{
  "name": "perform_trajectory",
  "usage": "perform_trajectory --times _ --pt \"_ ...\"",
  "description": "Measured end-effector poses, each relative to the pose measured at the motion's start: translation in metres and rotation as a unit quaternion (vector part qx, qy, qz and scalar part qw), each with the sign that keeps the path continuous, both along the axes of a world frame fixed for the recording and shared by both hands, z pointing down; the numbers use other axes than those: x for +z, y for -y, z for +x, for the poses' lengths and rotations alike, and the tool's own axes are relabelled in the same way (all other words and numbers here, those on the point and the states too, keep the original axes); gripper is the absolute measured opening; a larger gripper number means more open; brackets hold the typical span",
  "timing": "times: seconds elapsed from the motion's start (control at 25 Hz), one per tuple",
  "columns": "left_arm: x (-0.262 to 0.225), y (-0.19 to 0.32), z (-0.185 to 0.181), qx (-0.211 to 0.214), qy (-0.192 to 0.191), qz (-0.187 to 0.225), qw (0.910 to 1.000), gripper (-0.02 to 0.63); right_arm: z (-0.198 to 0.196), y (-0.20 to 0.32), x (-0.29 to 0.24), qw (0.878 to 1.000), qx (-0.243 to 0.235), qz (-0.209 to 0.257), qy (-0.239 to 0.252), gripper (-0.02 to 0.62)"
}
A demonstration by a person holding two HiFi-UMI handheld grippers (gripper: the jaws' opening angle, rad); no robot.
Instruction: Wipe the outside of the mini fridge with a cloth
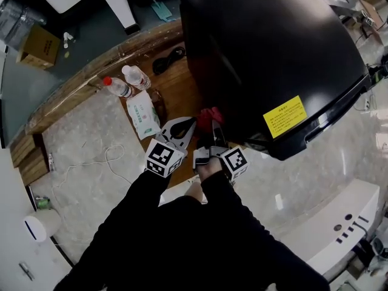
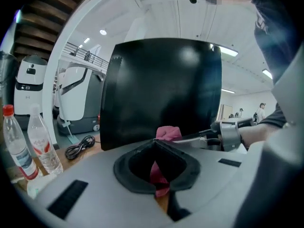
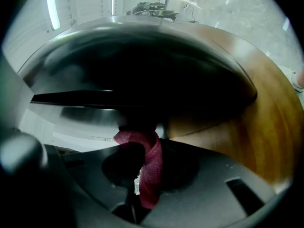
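Two hand-held grippers sit close together at the foot of the mini fridge (image 1: 267, 47), a boxy appliance with a smooth, glossy black shell that mirrors the ceiling lights. The right gripper (image 1: 213, 131) has its jaws clamped on the cloth (image 1: 209, 116), a red, nubbly terry rag. In the right gripper view the cloth (image 3: 151, 167) runs as a folded strip down between the dark pads, and its bunched end at the jaw tips presses against the fridge's dark wall (image 3: 142, 75) straight ahead. A warm, varnished wooden counter (image 3: 266, 127) curves off to that gripper's right.

The left gripper (image 1: 185, 128), just to the left of the right one, has its grey shells and black rubbery pads drawn together at the tips with nothing pinched. Its own view shows the closed tips (image 2: 154, 144), the fridge's flat side (image 2: 161, 89) in front, and the cloth (image 2: 167, 133) just beyond them, held by the right gripper (image 2: 183, 137) reaching in from the right.

To the left gripper's left stand two clear plastic bottles, one red-capped (image 2: 16, 146) and one beside it (image 2: 42, 146), with a coiled black cable (image 2: 80, 147) further ahead. A soft white-and-green packet (image 1: 143, 114) lies near its left side. A yellow rectangular sticker (image 1: 285, 115) sits on the fridge to the right gripper's right.
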State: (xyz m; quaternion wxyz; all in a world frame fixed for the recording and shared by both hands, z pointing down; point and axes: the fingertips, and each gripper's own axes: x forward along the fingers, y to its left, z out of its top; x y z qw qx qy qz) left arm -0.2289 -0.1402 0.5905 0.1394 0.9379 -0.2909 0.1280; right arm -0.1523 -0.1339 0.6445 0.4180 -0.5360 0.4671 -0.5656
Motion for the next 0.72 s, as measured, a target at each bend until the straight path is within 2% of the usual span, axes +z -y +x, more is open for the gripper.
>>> perform_trajectory --times 0.2,0.44,0.6,0.72 --pt "0.056 -0.012 -0.001 0.005 0.045 -0.034 0.9984 0.003 0.003 -0.008 0.060 0.998 -0.003 -0.051 -0.023 0.083" --pt "0.071 -0.022 -0.021 -0.019 0.048 -0.056 0.9971 0.003 0.008 -0.019 0.125 0.993 -0.012 -0.105 -0.054 0.083" --pt "0.067 -0.027 -0.033 -0.035 0.043 -0.062 0.9966 0.003 0.010 -0.022 0.140 0.990 -0.045 -0.104 -0.088 0.083" --pt "0.056 -0.033 -0.042 -0.044 0.038 -0.060 0.9965 0.003 0.000 -0.026 0.130 0.986 -0.093 -0.091 -0.109 0.081"
